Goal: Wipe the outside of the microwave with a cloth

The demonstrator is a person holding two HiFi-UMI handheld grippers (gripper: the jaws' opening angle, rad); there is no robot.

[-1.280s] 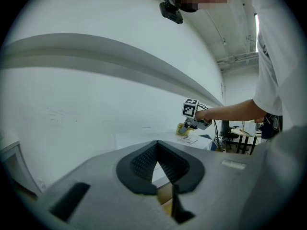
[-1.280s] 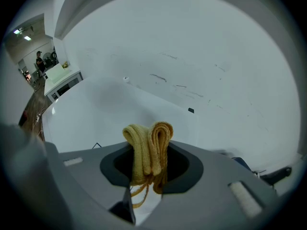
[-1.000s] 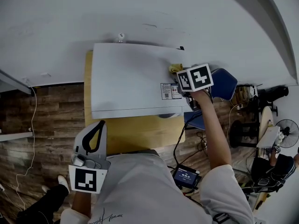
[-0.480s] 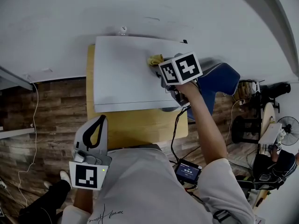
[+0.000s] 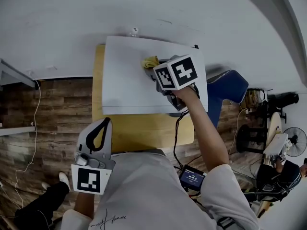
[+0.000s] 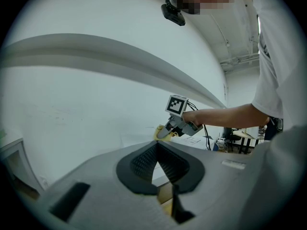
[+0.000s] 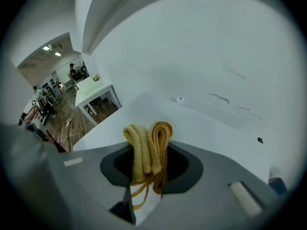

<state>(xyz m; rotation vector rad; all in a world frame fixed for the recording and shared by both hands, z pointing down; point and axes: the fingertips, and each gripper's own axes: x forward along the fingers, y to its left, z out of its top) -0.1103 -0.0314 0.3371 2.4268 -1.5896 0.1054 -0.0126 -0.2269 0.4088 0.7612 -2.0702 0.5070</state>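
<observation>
closest to the person, down at about 7 o'clock in the head view, the left gripper is held near the body. its two jaws are pressed together and hold nothing. it touches nothing - it just waits, well apart from the job.

a bit further out is the wooden table. the white microwave sits on it, pushed toward the back, and a bare strip of table shows in front of it.

further on, the person's arm reaches out toward 12 o'clock, over the top of the microwave. the right gripper is clamped tight on a yellow cloth. in the right gripper view the folded cloth sticks up out of the closed jaws, with a few loose threads hanging down. the cloth is on the flat top of the microwave, near the back edge, at about 1 o'clock from the middle of the top. it looks like it is touching the top, but i cannot be sure how hard it presses.

past the microwave there is only the plain white wall.

so the wiping looks like it is under way, and the top is the part being done now. i cannot tell which bits are clean, since the white top looks the same all over. my guess is that the sides and the front door are left to wipe - the cloth is nowhere near them.
</observation>
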